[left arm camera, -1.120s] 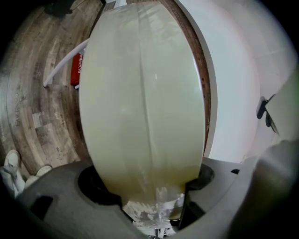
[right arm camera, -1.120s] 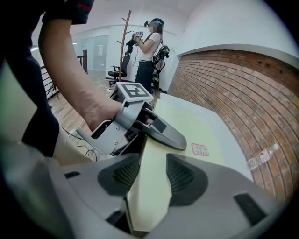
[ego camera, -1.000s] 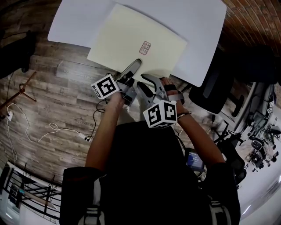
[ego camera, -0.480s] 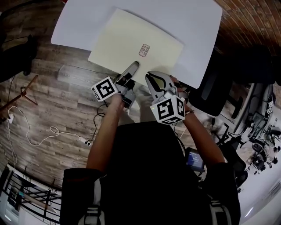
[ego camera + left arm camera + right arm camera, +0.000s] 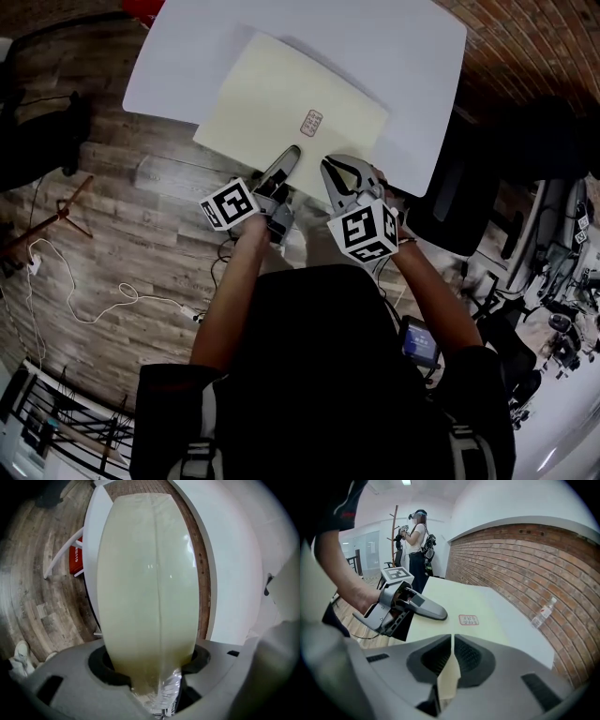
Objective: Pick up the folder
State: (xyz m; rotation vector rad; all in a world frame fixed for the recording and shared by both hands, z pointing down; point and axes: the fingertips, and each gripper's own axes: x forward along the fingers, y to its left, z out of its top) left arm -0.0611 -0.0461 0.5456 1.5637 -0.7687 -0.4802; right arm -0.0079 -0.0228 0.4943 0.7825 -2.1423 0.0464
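Observation:
A cream folder (image 5: pixel 281 103) with a small red stamp lies on the white table (image 5: pixel 412 56), its near edge over the table's front. My left gripper (image 5: pixel 281 171) reaches in at that edge. Its upper jaw rests on top of the cover and the lower one sits underneath. In the left gripper view the folder (image 5: pixel 145 573) fills the gap between the jaws, which are closing. My right gripper (image 5: pixel 342 180) holds the same edge a little to the right. In the right gripper view its jaws (image 5: pixel 453 644) are shut on a cream strip of the folder (image 5: pixel 464 602).
A black office chair (image 5: pixel 469 178) stands at the table's right. Cables (image 5: pixel 103 300) trail over the wooden floor at left. A water bottle (image 5: pixel 544 611) sits by the brick wall. Another person (image 5: pixel 417 541) stands far off near a coat stand.
My right gripper has slid right along the folder's near edge, and its jaws have closed. The left gripper has stayed at the edge.

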